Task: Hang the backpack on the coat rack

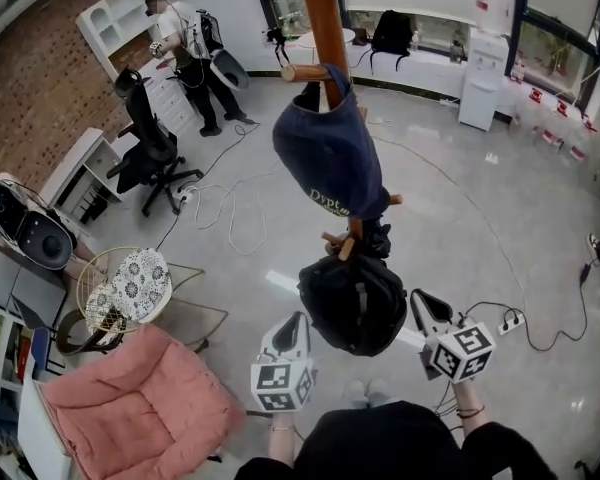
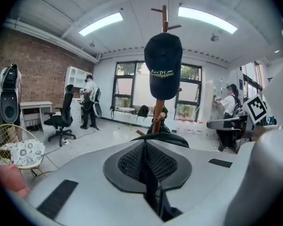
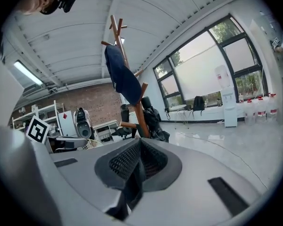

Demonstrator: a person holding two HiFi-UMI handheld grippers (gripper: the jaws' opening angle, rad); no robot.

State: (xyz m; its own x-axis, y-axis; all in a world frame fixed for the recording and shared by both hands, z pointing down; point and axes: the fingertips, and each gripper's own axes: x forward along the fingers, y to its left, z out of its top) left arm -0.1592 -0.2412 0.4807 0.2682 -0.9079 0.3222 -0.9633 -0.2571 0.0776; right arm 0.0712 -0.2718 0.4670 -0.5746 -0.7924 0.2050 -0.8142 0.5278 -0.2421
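The coat rack stands before me, the black backpack hanging from a low peg under the blue cap; hanging looks done. My left claw and right claw, both pressed together on nothing, flank it without touching. I'd back straight out, minding pegs and the pink chair.

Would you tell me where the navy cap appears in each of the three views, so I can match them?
Head view: cap at upper centre, hung on the rack, above the backpack.
Left gripper view: cap at top centre.
Right gripper view: cap up and left of centre.
Shared landmark: the wooden rack that carries it.
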